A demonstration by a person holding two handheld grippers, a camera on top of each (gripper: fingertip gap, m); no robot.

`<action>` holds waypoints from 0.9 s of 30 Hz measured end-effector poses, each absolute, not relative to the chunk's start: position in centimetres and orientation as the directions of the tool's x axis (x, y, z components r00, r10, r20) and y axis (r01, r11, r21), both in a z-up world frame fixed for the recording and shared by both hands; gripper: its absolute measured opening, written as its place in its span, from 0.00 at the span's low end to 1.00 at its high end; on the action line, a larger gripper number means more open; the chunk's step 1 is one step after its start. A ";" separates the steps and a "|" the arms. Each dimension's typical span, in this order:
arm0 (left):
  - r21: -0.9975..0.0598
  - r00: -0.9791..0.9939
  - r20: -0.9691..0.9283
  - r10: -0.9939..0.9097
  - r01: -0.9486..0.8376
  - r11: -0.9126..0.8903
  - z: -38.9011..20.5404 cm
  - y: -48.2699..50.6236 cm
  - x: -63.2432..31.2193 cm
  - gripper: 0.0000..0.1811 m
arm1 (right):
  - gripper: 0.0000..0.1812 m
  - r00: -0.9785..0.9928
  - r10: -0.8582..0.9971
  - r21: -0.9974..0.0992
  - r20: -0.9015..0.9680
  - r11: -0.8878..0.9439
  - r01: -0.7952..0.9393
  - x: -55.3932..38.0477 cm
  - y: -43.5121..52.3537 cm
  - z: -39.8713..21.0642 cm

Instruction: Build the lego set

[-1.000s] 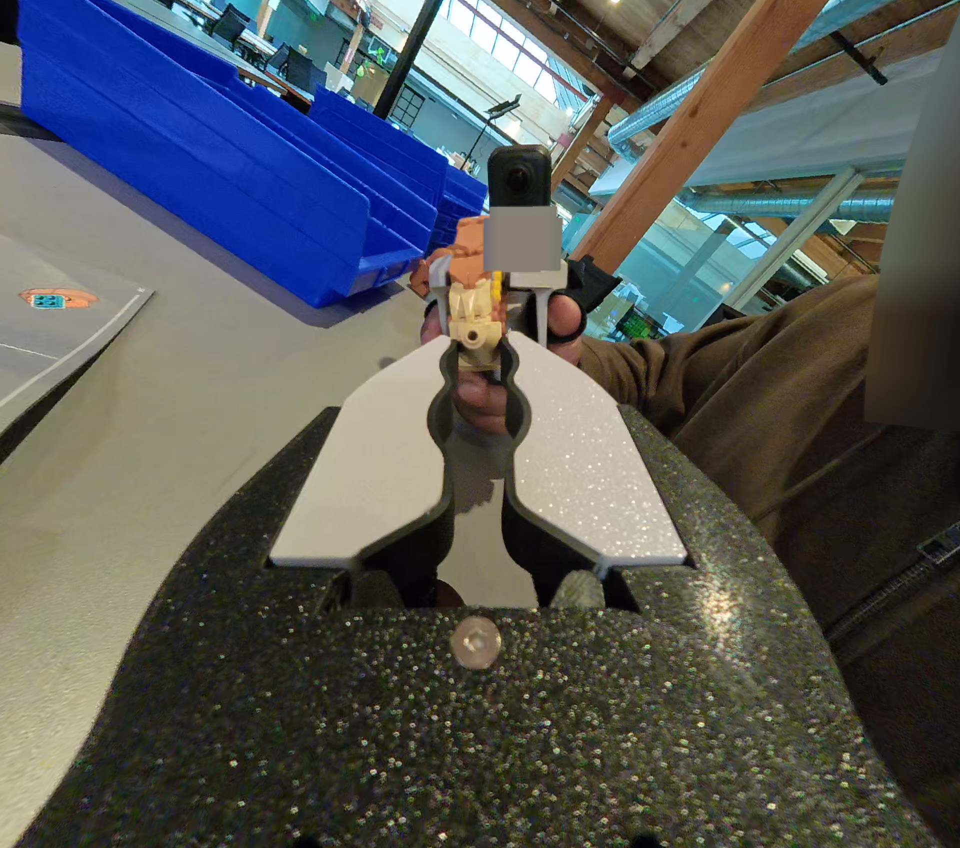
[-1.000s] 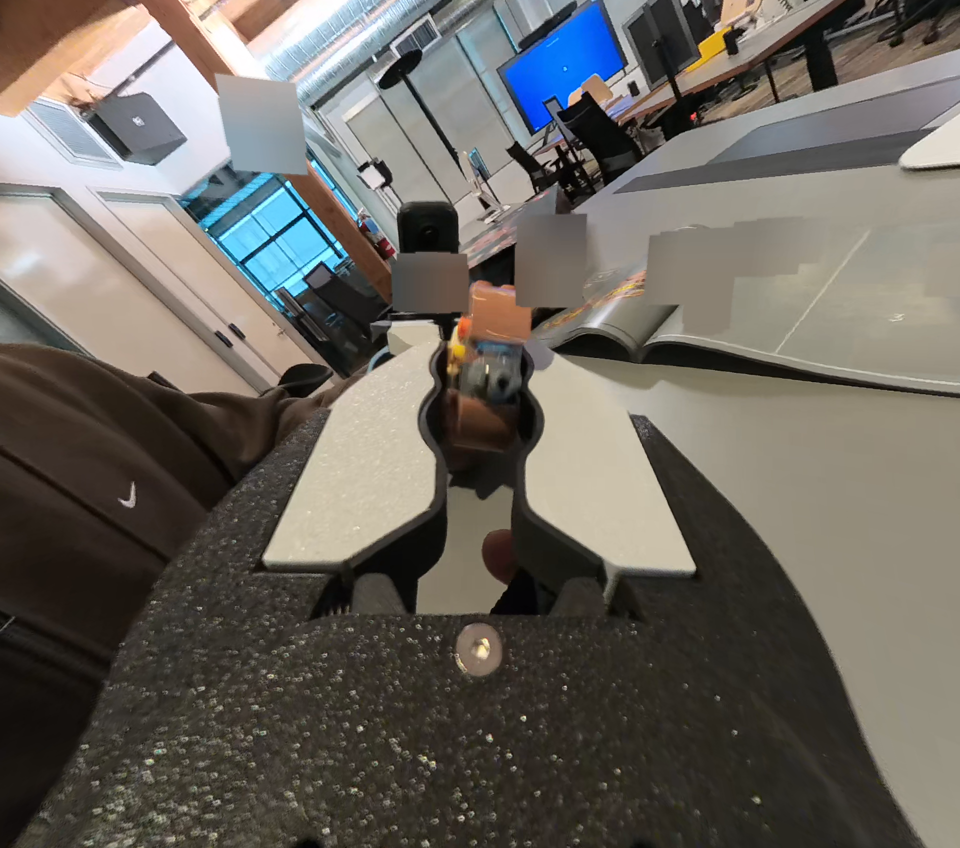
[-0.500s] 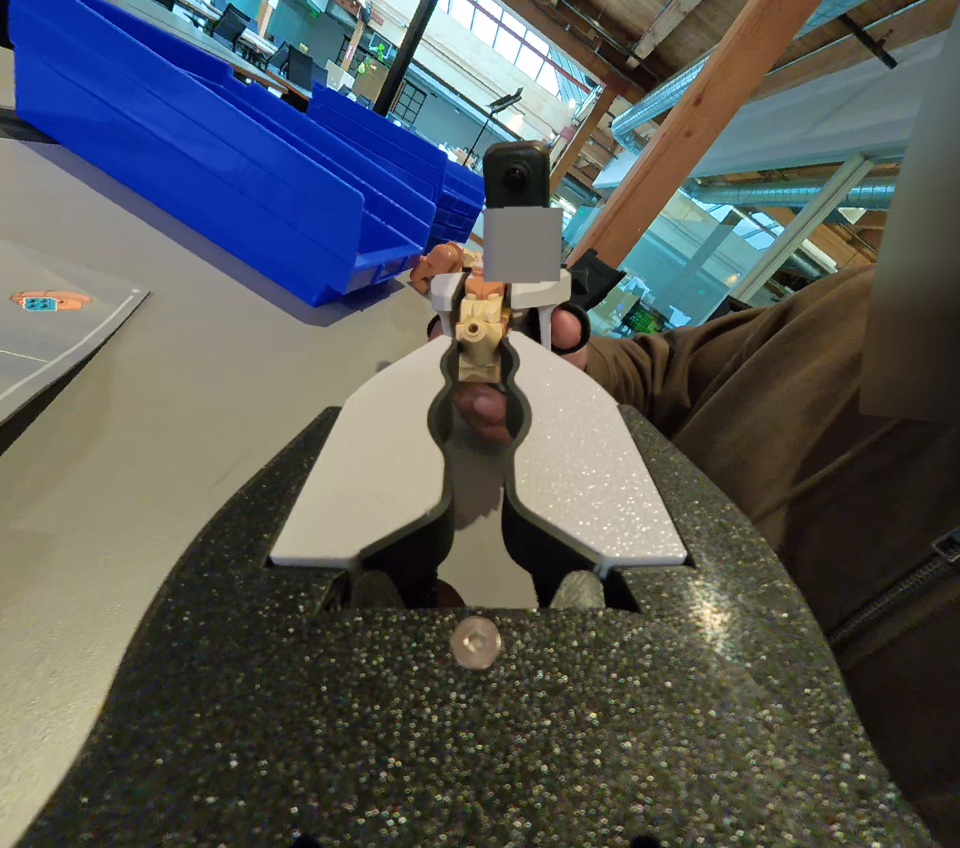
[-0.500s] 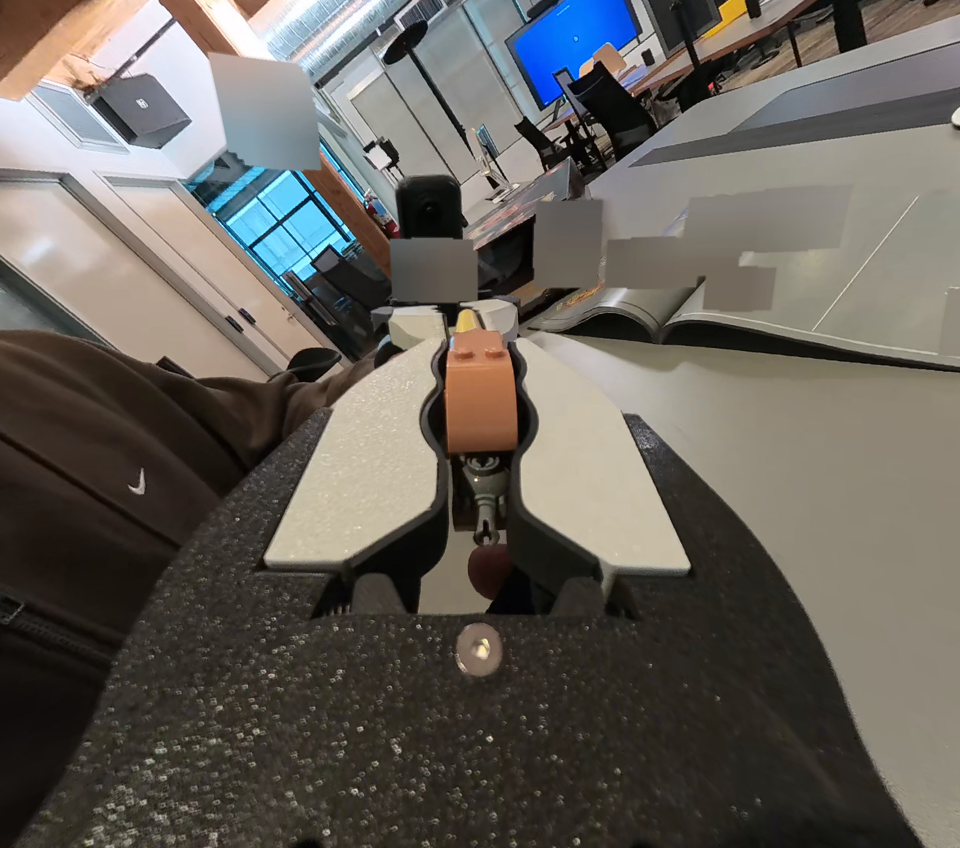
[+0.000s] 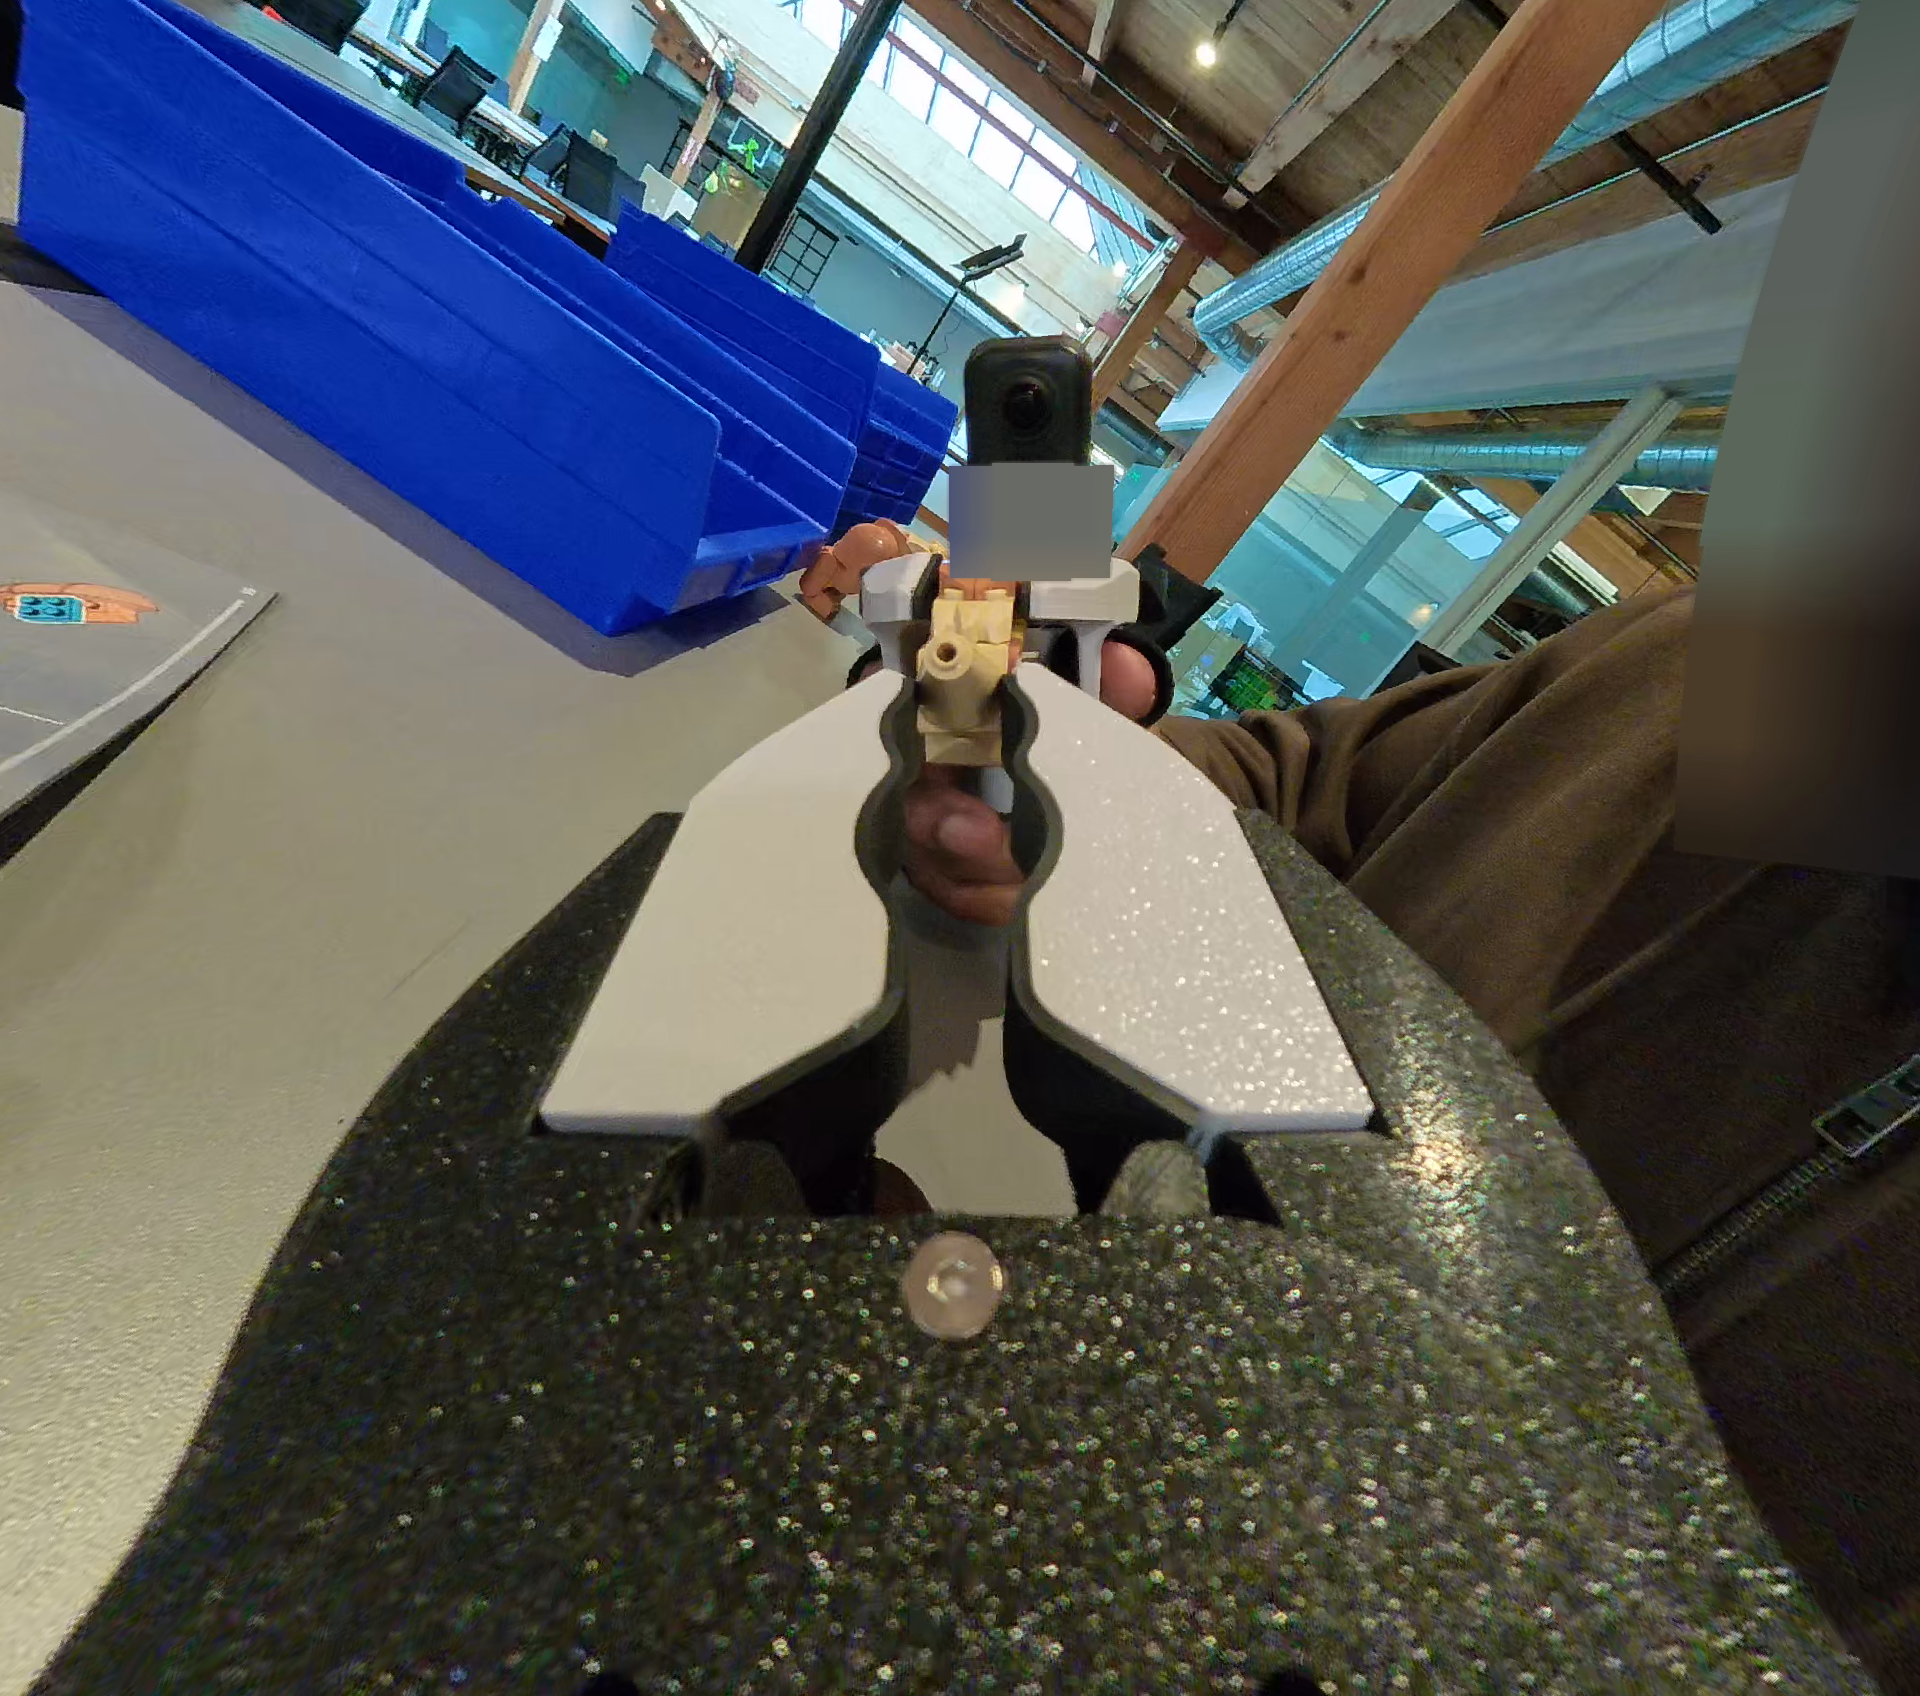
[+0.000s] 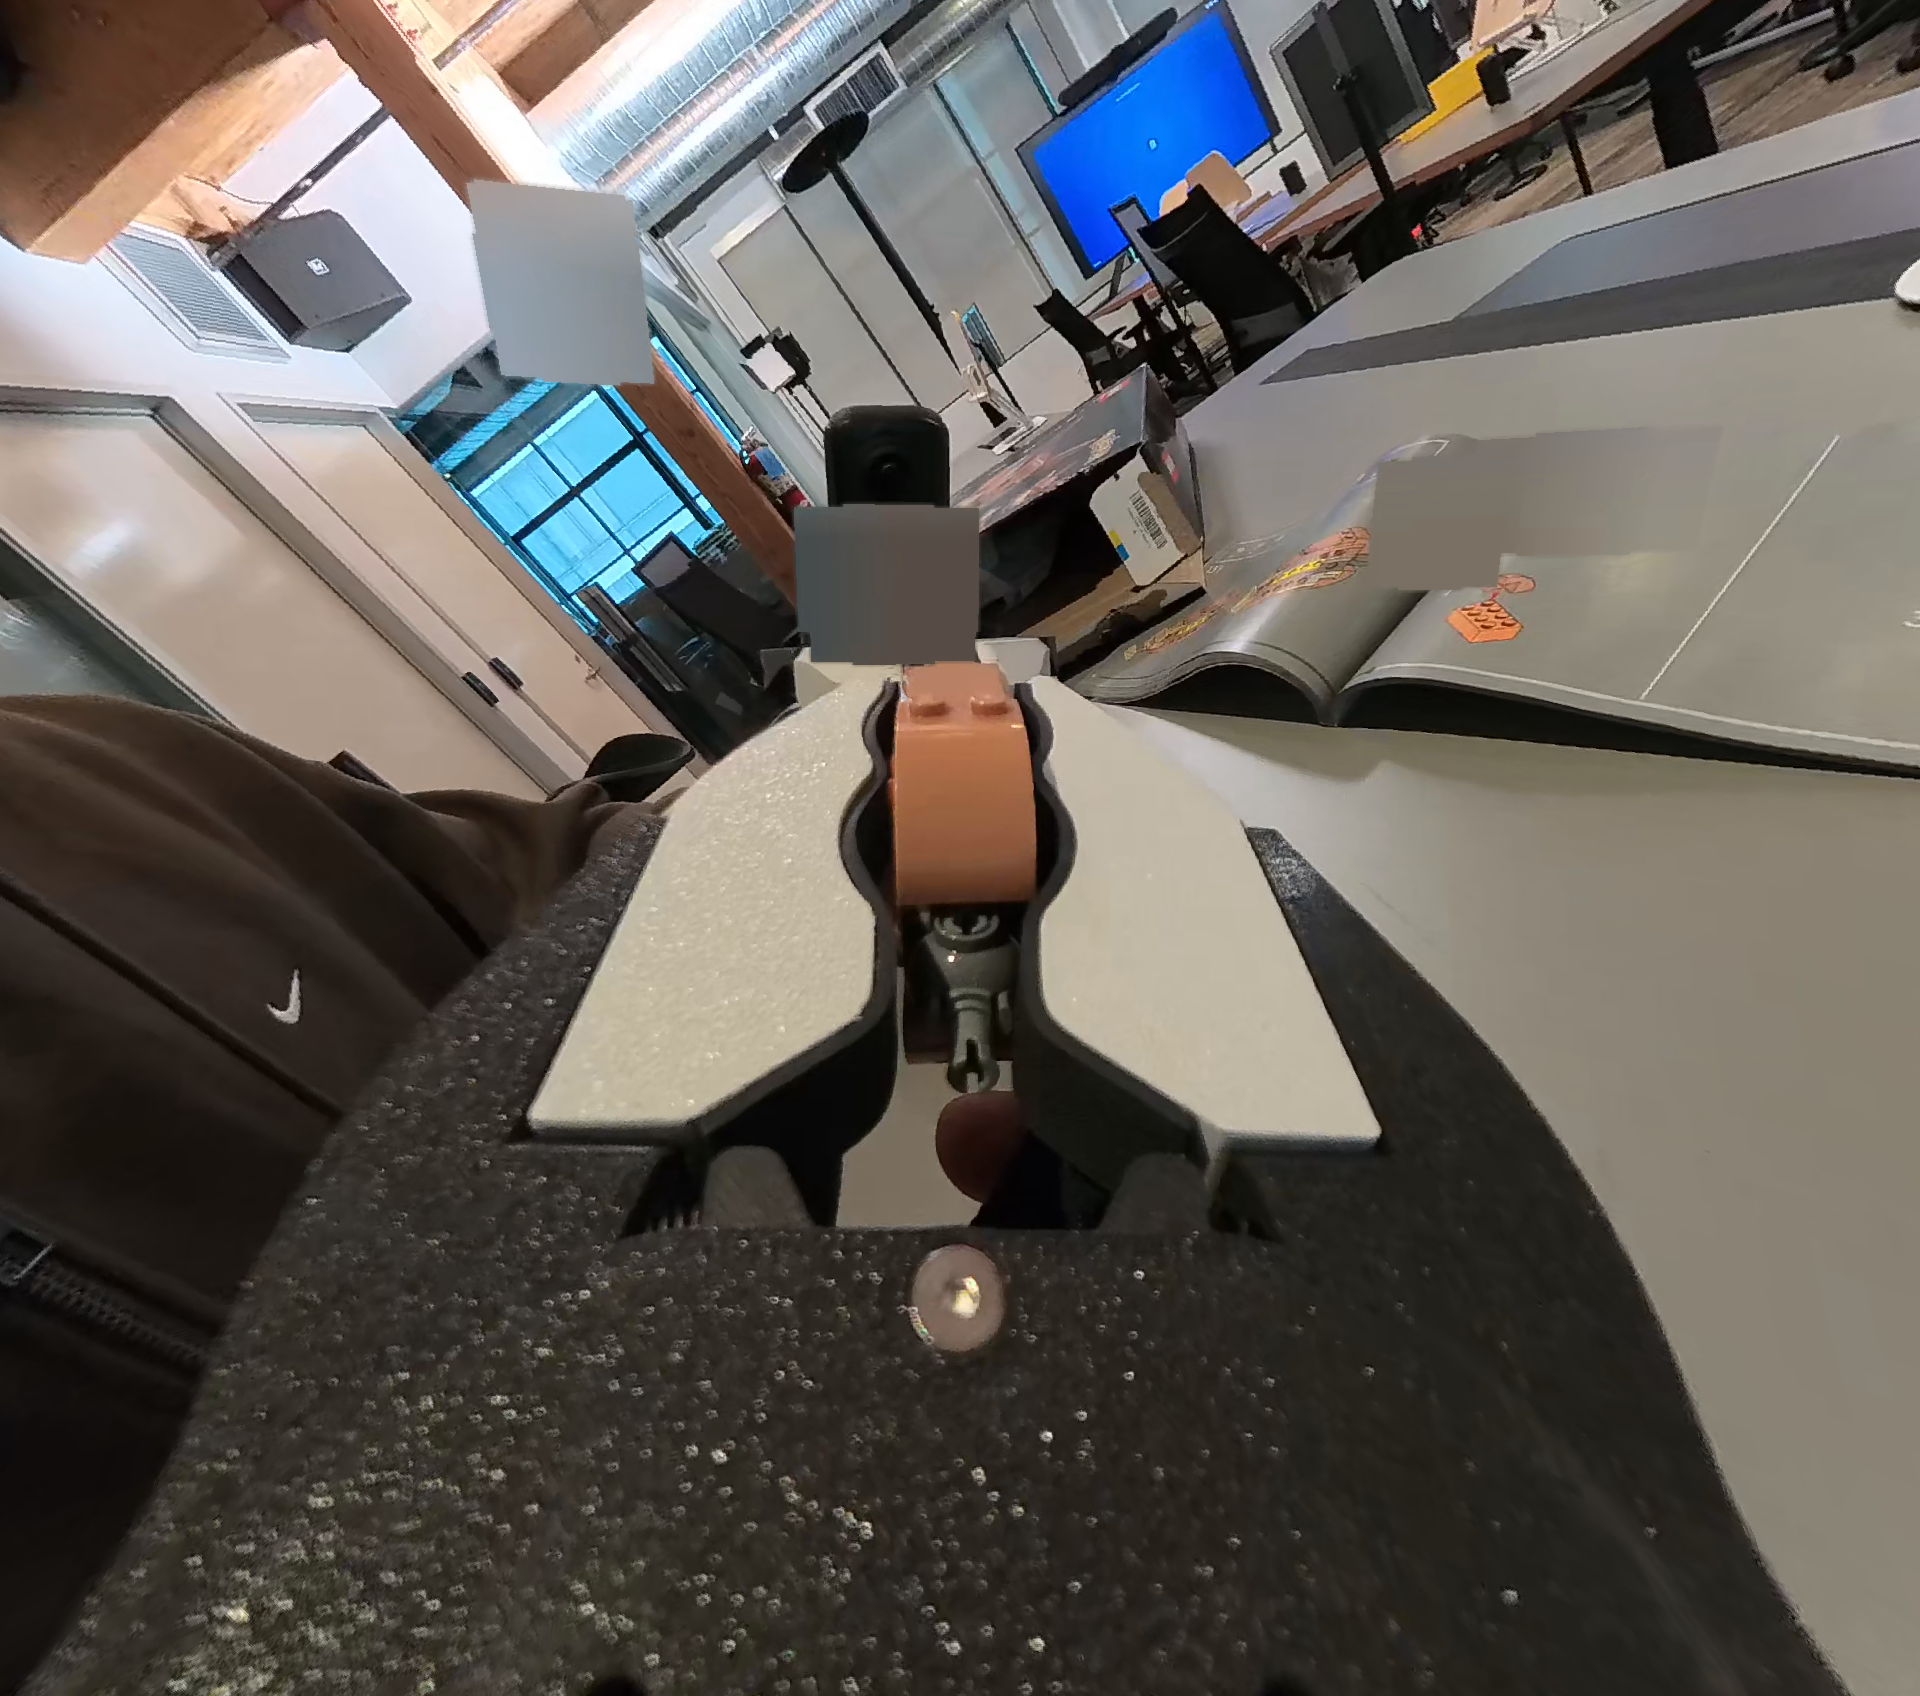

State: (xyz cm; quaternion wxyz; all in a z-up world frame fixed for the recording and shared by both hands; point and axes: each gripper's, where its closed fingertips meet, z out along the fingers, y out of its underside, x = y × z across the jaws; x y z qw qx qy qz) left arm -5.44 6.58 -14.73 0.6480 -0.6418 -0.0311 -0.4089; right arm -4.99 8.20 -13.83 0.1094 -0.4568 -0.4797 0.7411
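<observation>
My left gripper [image 5: 956, 690] is shut on a tan lego piece [image 5: 954, 701] and holds it up above the table. Facing it tip to tip is my right gripper [image 5: 997, 607], with a brown lego part [image 5: 857, 555] sticking out beside it. In the right wrist view my right gripper [image 6: 958, 701] is shut on a brown lego assembly [image 6: 961, 805]. It has a curved face and a dark grey ball-joint piece [image 6: 971, 992] hanging toward the palm. The tan piece sits against the brown assembly; I cannot tell if they are joined.
Blue bins [image 5: 416, 358] stand in a row at the far left on the grey table [image 5: 364, 815]. An open instruction booklet [image 6: 1558, 670] lies to the right, and its corner shows in the left wrist view [image 5: 94, 638]. A cardboard box [image 6: 1101, 503] stands behind it. A brown sleeve [image 5: 1455, 815] is close by. Left and right tips are no more than a few centimetres apart.
The brown assembly has turned in my right gripper, so its smooth curved face shows instead of the blue and yellow parts. The two grippers have drawn a little closer together.
</observation>
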 end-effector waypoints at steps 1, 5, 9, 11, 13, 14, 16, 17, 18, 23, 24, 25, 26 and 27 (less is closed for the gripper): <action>-0.808 0.666 0.563 -0.489 0.567 -0.159 -14.8 6.6 -5.4 0.08 | 0.12 -0.560 0.605 -0.816 -0.566 -0.510 0.274 -5.0 8.2 -13.9; -0.841 0.712 0.523 -0.469 0.520 -0.149 -15.0 6.5 -5.7 0.08 | 0.12 -0.559 0.667 -0.869 -0.493 -0.409 0.279 -5.0 8.1 -14.8; -0.863 0.750 0.493 -0.440 0.487 -0.135 -15.1 6.3 -6.6 0.08 | 0.12 -0.570 0.776 -0.952 -0.269 -0.125 0.279 -4.9 7.5 -17.0; -0.870 0.762 0.482 -0.433 0.474 -0.135 -15.2 6.3 -6.8 0.08 | 0.12 -0.578 0.806 -0.964 -0.127 0.037 0.264 -4.9 7.2 -18.2; -0.871 0.763 0.481 -0.433 0.472 -0.136 -15.2 6.2 -6.8 0.08 | 0.11 -0.586 0.810 -0.951 0.015 0.193 0.241 -4.9 7.0 -19.4; -0.872 0.763 0.480 -0.433 0.471 -0.137 -15.2 6.2 -6.8 0.08 | 0.11 -0.590 0.805 -0.939 0.066 0.251 0.236 -5.0 7.0 -20.0; -0.876 0.767 0.474 -0.432 0.461 -0.142 -15.3 6.2 -6.7 0.08 | 0.12 -0.598 0.795 -0.920 0.102 0.305 0.247 -5.0 6.9 -20.9; -0.878 0.769 0.471 -0.431 0.456 -0.144 -15.4 6.2 -6.7 0.08 | 0.11 -0.600 0.794 -0.919 0.100 0.305 0.250 -5.1 6.8 -20.9; -0.880 0.771 0.469 -0.431 0.453 -0.146 -15.4 6.2 -6.7 0.08 | 0.11 -0.597 0.796 -0.918 0.102 0.307 0.252 -5.2 6.9 -20.9; -0.884 0.778 0.460 -0.427 0.446 -0.139 -15.3 6.1 -6.8 0.08 | 0.12 -0.593 0.803 -0.831 0.063 0.371 0.414 -5.0 8.1 -23.4; -0.885 0.779 0.459 -0.426 0.446 -0.138 -15.3 6.1 -6.8 0.08 | 0.12 -0.592 0.805 -0.828 0.028 0.351 0.438 -4.9 8.1 -23.5; -0.885 0.780 0.458 -0.426 0.445 -0.137 -15.3 6.1 -6.9 0.08 | 0.12 -0.590 0.807 -0.825 -0.010 0.327 0.462 -4.8 8.1 -23.5; -0.886 0.781 0.456 -0.426 0.443 -0.137 -15.2 6.1 -6.8 0.08 | 0.12 -0.592 0.805 -0.819 -0.039 0.314 0.480 -4.7 8.2 -23.4; -0.887 0.781 0.454 -0.428 0.441 -0.137 -15.2 6.0 -6.8 0.08 | 0.12 -0.595 0.802 -0.813 -0.052 0.312 0.492 -4.5 8.3 -23.5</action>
